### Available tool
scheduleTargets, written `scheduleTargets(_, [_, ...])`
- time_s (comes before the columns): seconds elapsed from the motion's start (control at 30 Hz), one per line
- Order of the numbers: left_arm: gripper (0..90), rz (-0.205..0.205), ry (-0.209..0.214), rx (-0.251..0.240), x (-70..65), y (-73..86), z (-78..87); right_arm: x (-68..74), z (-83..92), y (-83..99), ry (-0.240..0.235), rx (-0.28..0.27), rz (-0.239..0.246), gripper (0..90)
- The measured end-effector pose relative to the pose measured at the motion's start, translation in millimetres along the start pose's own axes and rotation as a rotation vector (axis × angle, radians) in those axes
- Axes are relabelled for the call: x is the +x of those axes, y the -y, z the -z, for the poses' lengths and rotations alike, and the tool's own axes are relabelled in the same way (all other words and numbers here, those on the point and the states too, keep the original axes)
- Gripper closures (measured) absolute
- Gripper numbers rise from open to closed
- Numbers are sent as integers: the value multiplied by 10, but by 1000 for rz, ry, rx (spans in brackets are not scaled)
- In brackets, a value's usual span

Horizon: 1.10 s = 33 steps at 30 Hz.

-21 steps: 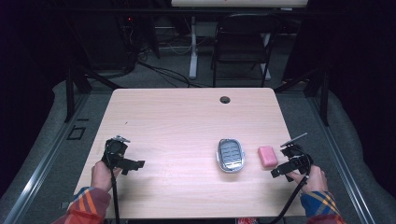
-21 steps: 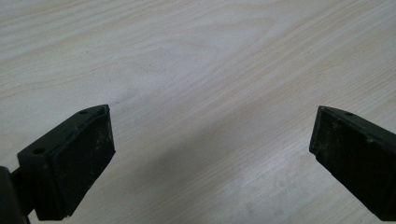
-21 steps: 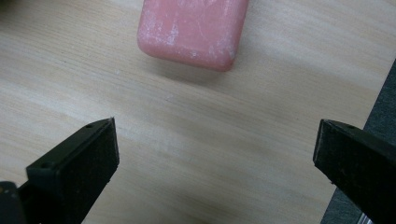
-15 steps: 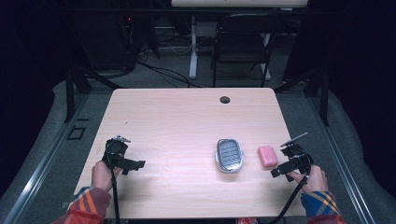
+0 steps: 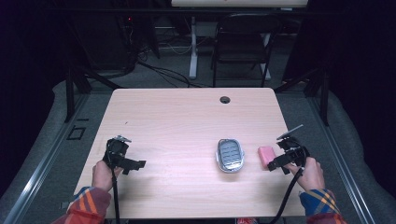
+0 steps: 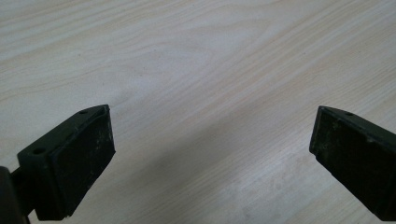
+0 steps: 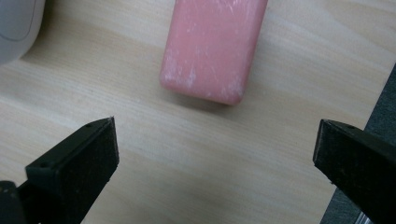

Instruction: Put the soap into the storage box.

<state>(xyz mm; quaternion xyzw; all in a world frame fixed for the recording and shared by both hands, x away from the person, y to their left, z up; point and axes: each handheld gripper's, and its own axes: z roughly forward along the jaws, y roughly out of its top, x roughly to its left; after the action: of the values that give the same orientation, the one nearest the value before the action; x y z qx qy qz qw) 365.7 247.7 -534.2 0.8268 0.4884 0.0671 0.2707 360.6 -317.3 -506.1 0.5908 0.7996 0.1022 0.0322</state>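
- Your right gripper is spread wide with nothing between the jaws, hovering just short of the pink soap bar.
- Your left gripper is also released, over bare table.
- No grasp made yet; pickup and placing look all ahead, likely into the soap dish.
- Soap lies flat just right of the dish, near the table's right edge: a rounded pink block with whitish scuffs.

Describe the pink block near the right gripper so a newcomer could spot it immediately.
On the light wooden table, look at its right side, just ahead of the open right gripper. The pink block lies flat there, beside a grey oval dish. It is the one pink, rounded-corner bar, scuffed white.
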Motion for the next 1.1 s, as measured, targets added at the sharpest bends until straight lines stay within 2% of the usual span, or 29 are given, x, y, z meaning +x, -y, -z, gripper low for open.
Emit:
scheduleTargets(0.23, [0,7,7,0,19,6,-1,40,-5,-116,-23,-2,-5,0])
scheduleTargets(0.33, [0,5,8,0,16,-3,-16,19,-7,-175,-27,-11,-19,0])
scheduleTargets(0.4, [0,4,10,2,9,-6,-19,23,-50,-210,-35,-23,-45,0])
scheduleTargets(0.43, [0,4,12,3,8,-6,-19,7,-58,-239,-45,-1,-32,0])
scheduleTargets(0.5, [0,5,13,1,10,-4,-19,-2,-96,-296,-54,4,-42,0])
scheduleTargets(0.73, [0,3,17,3,26,-2,-16,-28,-148,-386,-57,10,-59,0])
scheduleTargets(0.8, [0,2,17,2,22,-3,-19,-17,-193,-413,-60,-3,-84,0])
scheduleTargets(0.83, [0,0,18,3,21,-4,-19,-29,-191,-430,-60,16,-69,0])
scheduleTargets(0.97, [0,0,19,5,23,-3,-19,-26,-224,-488,-61,24,-70,0])
scheduleTargets(1.0, [0,2,19,3,22,-3,-18,-4,-252,-491,-52,-1,-94,0])
scheduleTargets(1.03, [0,1,20,4,23,-4,-18,-12,-254,-520,-64,29,-88,0])
scheduleTargets(1.1, [0,2,21,5,21,-4,-19,-18,-264,-530,-54,33,-77,0])
